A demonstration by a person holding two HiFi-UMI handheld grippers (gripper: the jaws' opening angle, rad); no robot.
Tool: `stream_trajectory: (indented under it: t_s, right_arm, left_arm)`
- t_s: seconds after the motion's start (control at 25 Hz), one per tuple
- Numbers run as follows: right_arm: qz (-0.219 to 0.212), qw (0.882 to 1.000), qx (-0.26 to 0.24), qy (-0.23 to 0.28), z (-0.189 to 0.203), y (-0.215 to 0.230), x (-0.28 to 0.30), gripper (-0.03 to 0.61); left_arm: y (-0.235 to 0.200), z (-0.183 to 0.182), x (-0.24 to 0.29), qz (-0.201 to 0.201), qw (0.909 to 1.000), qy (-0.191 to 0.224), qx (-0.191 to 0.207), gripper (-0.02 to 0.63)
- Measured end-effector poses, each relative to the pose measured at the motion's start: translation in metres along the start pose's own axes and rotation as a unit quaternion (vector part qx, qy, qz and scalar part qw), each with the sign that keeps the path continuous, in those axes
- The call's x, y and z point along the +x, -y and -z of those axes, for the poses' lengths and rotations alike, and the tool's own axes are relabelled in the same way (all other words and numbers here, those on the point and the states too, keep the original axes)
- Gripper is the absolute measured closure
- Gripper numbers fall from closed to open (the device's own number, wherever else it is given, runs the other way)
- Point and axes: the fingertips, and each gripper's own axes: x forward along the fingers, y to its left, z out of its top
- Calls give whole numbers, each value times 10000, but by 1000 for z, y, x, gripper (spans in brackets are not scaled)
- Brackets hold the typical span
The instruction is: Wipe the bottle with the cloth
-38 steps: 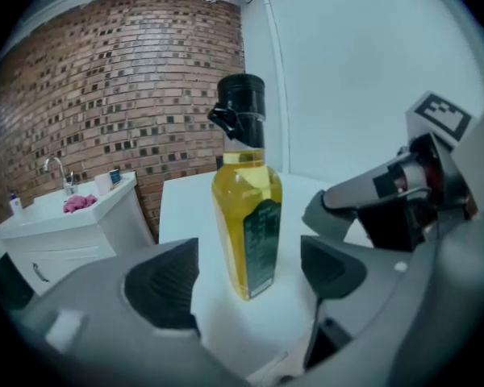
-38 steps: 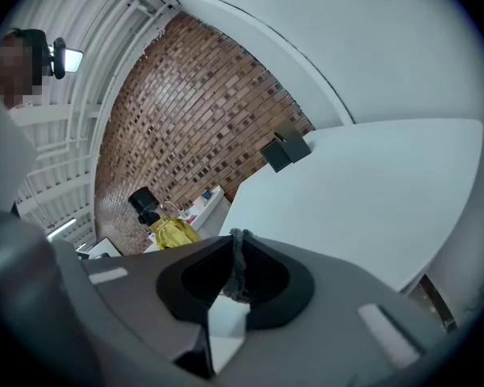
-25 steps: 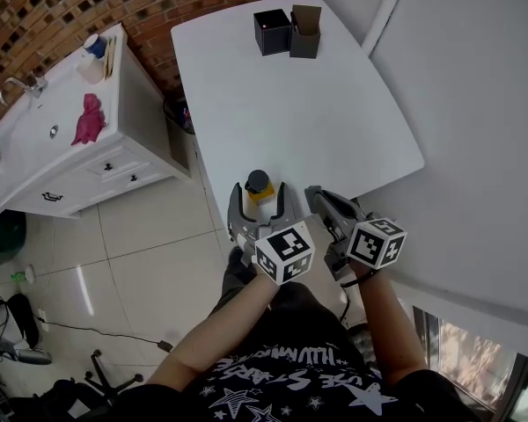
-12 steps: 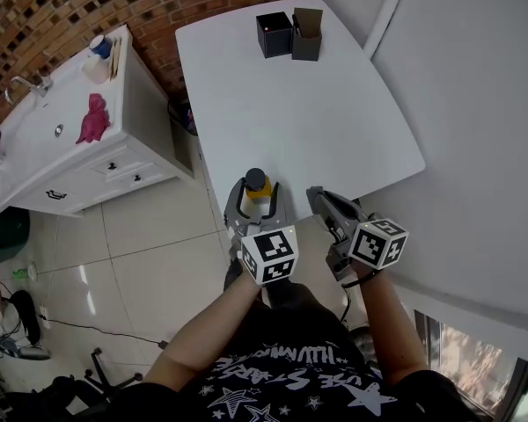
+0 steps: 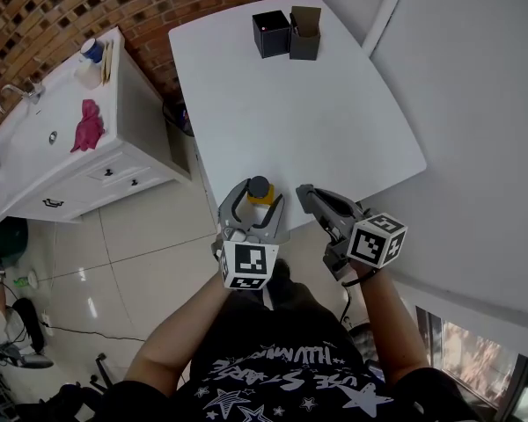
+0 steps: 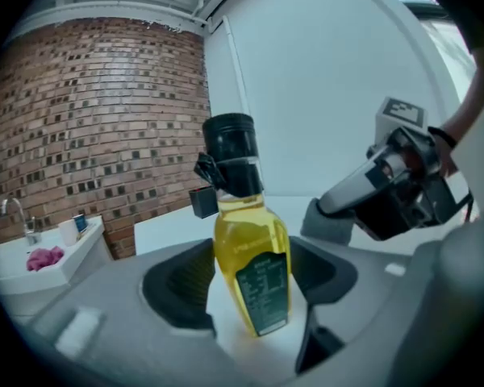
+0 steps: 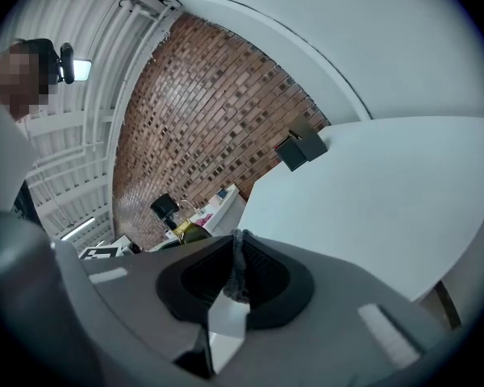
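Here's where I'm at: the clear bottle (image 6: 250, 248) with the black cap and dark label is standing upright near the front left corner of the white bench (image 5: 326, 104), and my left gripper (image 5: 259, 197) is around it, one jaw on each side. The jaws look spread, close to the sides of the bottle but not clamped on it as far as I can tell. My right gripper (image 5: 310, 197) is just beside it, jaws pressed together on a thin fold of grey cloth (image 6: 331, 222), which hangs off the tip near the bottle without touching it.

So I'd call this the setup step: cloth in hand, bottle about to be steadied, no wiping yet. Next move is probably closing the left jaws on the body of the bottle so it can't tip or slide off that edge, then bringing the cloth across onto the side.

Containers: the bottle is full of yellow liquid nearly up to the neck, cap on, so nothing should spill. At the far end of the bench sit two small black boxes (image 5: 287, 32), touching or nearly so. The right one is open on top, but I can't see what's inside either.
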Motion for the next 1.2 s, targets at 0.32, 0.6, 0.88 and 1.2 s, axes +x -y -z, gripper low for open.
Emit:
stream_trajectory:
  t_s: [0.32, 0.6, 0.88, 1.2]
  right_arm:
    - [-318, 9991, -215, -198, -13, -27, 17, 540]
    - [-515, 9981, -213, -261, -14, -39, 32, 540]
    - [-526, 9985, -96, -136, -18, -47, 38, 540]
    - [-515, 9986, -127, -40, -23, -51, 41, 540]
  left_arm:
    - [8, 0, -8, 1592, 9859, 284, 434, 331]
    - [13, -2, -11, 2562, 9634, 560, 560, 336]
    - [16, -2, -16, 3209, 9423, 638, 713, 336]
    - [16, -8, -23, 3150, 9424, 763, 825, 271]
